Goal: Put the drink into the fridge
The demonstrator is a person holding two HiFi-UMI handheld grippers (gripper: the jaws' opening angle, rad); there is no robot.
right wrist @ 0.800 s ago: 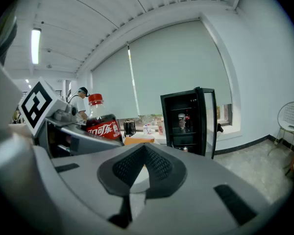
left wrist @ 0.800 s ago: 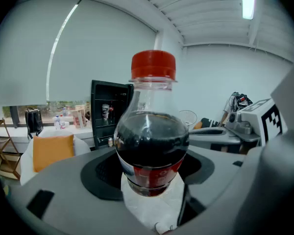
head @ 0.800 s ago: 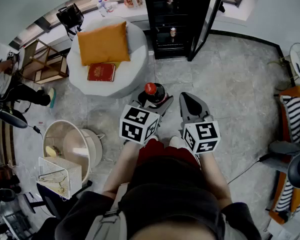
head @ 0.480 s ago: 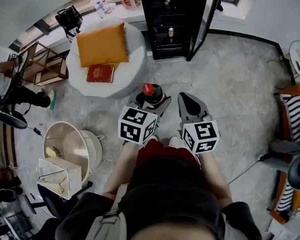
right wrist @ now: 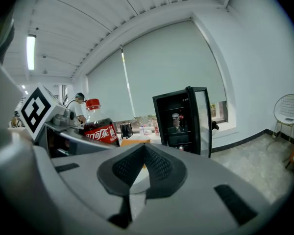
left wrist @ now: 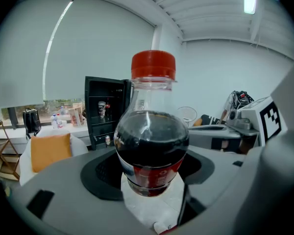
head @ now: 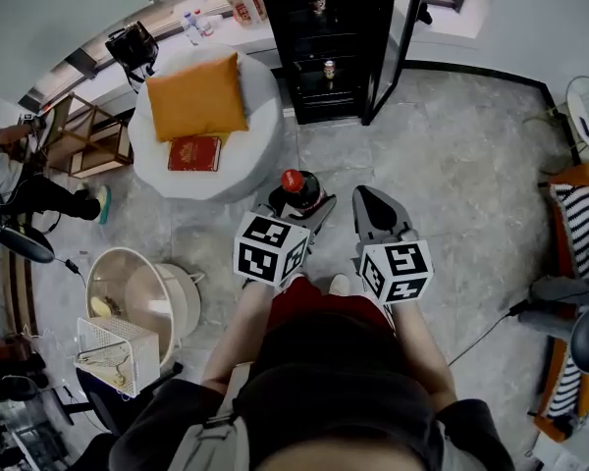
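Observation:
A cola bottle (head: 296, 190) with a red cap stands upright in my left gripper (head: 293, 202), which is shut on it around its lower body. In the left gripper view the dark bottle (left wrist: 152, 146) fills the middle, its cap (left wrist: 153, 65) high up. My right gripper (head: 374, 210) is beside it on the right, shut with nothing in it; its pads (right wrist: 142, 173) meet. The black fridge (head: 334, 37) stands ahead with its door (head: 401, 32) swung open to the right. It also shows in both gripper views, fridge (left wrist: 108, 111) and fridge (right wrist: 179, 119), with cans on its shelves.
A round white seat (head: 208, 116) with an orange cushion (head: 194, 96) and a red book (head: 194, 152) stands left of the fridge. A pale round basket (head: 137, 287) and a wire crate (head: 118, 346) are at my left. Striped fabric on an orange chair (head: 574, 234) is at right.
The fridge and the white seat have slid toward the top of the head view. Both grippers keep their pose, the left one still holding the bottle.

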